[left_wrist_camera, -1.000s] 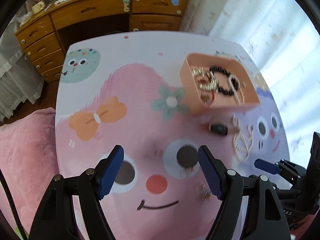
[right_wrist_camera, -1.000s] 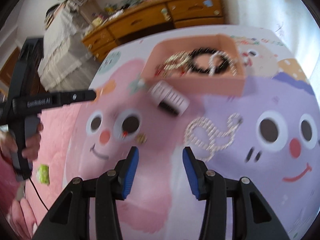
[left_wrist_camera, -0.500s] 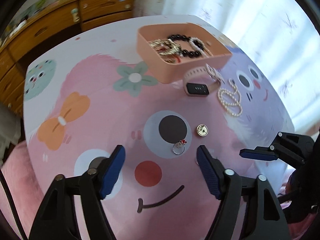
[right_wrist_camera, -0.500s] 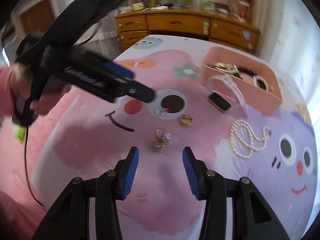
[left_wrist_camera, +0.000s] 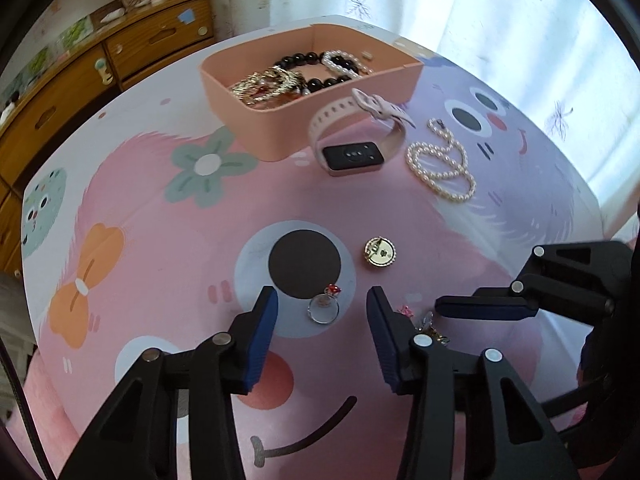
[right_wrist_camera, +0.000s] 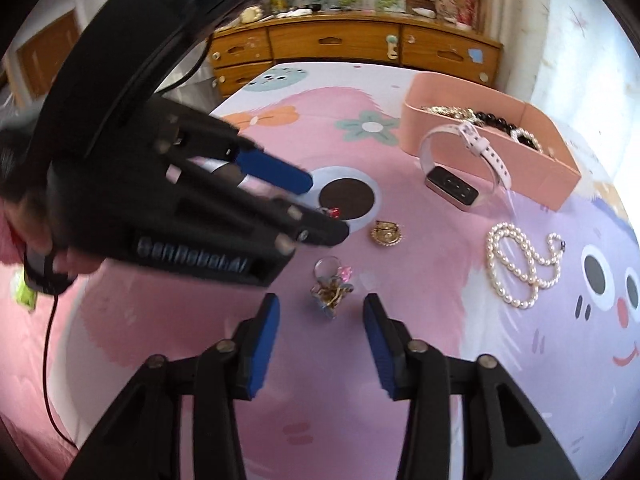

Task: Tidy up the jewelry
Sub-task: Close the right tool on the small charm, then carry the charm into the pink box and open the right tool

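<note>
The left gripper (left_wrist_camera: 322,314) hangs with jaws apart around a silver ring with a red stone (left_wrist_camera: 324,307), which lies on the cartoon-printed pink tablecloth (left_wrist_camera: 160,248) well in front of the salmon-pink plastic tray (left_wrist_camera: 260,128). The right gripper (right_wrist_camera: 320,312), also spread wide, brackets a multicoloured flower ring (right_wrist_camera: 331,286) lying farther from that tray.

We count on table: one pink box (left_wrist_camera: 280,136); one watch (left_wrist_camera: 352,156) with pink strap; one pearl necklace (left_wrist_camera: 440,164); one round gold brooch (left_wrist_camera: 380,253); two rings, one with red stone (left_wrist_camera: 324,307) and one with coloured flowers (right_wrist_camera: 331,285). Inside box we see one black bead bracelet (left_wrist_camera: 320,68), one white pearl bracelet (left_wrist_camera: 340,60), one gold tangle (left_wrist_camera: 268,82) whose pieces we cannot count. Two grippers: left (left_wrist_camera: 322,322), right (right_wrist_camera: 320,320).
</note>
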`<state>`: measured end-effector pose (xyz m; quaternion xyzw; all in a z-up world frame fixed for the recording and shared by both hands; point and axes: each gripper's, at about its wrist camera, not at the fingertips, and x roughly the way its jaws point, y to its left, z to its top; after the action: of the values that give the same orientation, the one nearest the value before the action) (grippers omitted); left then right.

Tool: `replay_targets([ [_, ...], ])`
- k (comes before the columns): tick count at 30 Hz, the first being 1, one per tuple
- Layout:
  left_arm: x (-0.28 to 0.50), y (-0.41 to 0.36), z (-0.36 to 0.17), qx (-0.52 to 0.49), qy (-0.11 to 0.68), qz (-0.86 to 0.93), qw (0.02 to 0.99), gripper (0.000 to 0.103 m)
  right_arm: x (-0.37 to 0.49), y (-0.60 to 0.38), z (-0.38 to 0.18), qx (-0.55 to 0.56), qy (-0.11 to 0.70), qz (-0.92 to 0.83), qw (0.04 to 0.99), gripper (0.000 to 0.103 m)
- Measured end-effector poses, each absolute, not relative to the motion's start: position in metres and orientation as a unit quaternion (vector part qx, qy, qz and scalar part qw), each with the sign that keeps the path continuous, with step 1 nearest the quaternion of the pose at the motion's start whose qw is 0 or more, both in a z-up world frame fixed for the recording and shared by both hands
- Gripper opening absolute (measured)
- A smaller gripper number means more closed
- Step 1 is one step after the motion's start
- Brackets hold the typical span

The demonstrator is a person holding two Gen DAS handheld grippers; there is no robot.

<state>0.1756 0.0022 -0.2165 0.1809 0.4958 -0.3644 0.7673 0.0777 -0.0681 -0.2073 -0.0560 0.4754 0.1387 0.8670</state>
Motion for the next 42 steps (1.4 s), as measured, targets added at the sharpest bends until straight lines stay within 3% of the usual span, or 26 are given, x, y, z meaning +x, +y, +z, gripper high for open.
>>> replay_targets([
  [4, 0.171, -0.002, -0.217, 0.199, 0.484, -0.362, 0.772, 0.042, 0.081, -0.072, -0.208, -0.05, 0.472, 0.141, 0.869, 0.025],
  [6, 0.169, -0.005, -0.217, 0.204, 0.477, -0.358, 0.776, 0.035, 0.082, -0.074, -0.209, -0.047, 0.471, 0.143, 0.869, 0.024],
  [8, 0.169, -0.003, -0.216, 0.203, 0.474, -0.36, 0.777, 0.021, 0.083, -0.075, -0.209, -0.043, 0.471, 0.148, 0.869, 0.024],
  [11, 0.167, -0.006, -0.216, 0.208, 0.473, -0.358, 0.778, 0.013, 0.083, -0.077, -0.208, -0.04, 0.471, 0.152, 0.868, 0.024],
  [26, 0.17, -0.016, -0.21, 0.198, 0.485, -0.32, 0.789, 0.013, 0.089, -0.096, -0.196, -0.029, 0.465, 0.169, 0.868, 0.024],
  [42, 0.202, -0.044, -0.147, 0.096, 0.468, -0.264, 0.838, 0.013, 0.125, -0.153, -0.148, 0.006, 0.423, 0.139, 0.895, 0.024],
])
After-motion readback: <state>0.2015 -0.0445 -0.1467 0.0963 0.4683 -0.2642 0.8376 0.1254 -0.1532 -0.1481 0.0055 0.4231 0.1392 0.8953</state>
